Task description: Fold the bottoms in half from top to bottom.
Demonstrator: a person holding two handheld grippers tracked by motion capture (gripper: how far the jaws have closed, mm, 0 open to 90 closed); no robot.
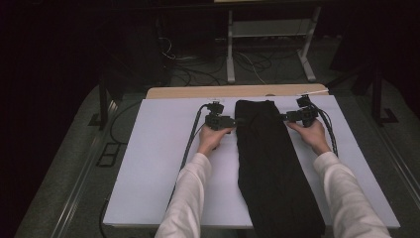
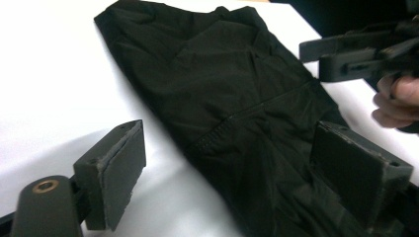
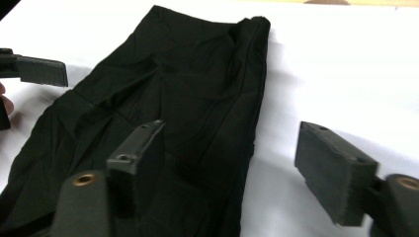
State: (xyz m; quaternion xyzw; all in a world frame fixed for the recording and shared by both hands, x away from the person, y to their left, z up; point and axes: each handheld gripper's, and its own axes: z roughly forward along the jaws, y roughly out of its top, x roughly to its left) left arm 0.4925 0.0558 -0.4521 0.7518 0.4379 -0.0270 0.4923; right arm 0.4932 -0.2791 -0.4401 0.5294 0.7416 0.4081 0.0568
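The left hand-held gripper (image 1: 236,120) is seen at the left edge of the black garment (image 1: 270,163), jaws spread wide and nothing held — in the left gripper view one pad rests over the cloth's edge and the other over the bare white surface (image 1: 158,163), so the edge is straddled. The right hand-held gripper (image 1: 286,117) is mirrored on the opposite edge, likewise released; in the right gripper view one of its pads sits above the fabric (image 3: 188,89) and the other out over the white, with nothing pinched yet. Both are held in hands coming out of white sleeves (image 1: 185,198), cables trailing back along the surface.

The garment is laid flat as a long folded strip, running from the far end of the surface down to the near edge, roughly in the middle. A stitched seam (image 2: 232,121) and soft creases are shown across it. It is judged to be thin, light and limp — no stiffness to be counted on, and some slip likely in the weave. A hold would best be taken at the two side edges near the far end, where layers are stacked, with both layers caught together so the fold is not lost
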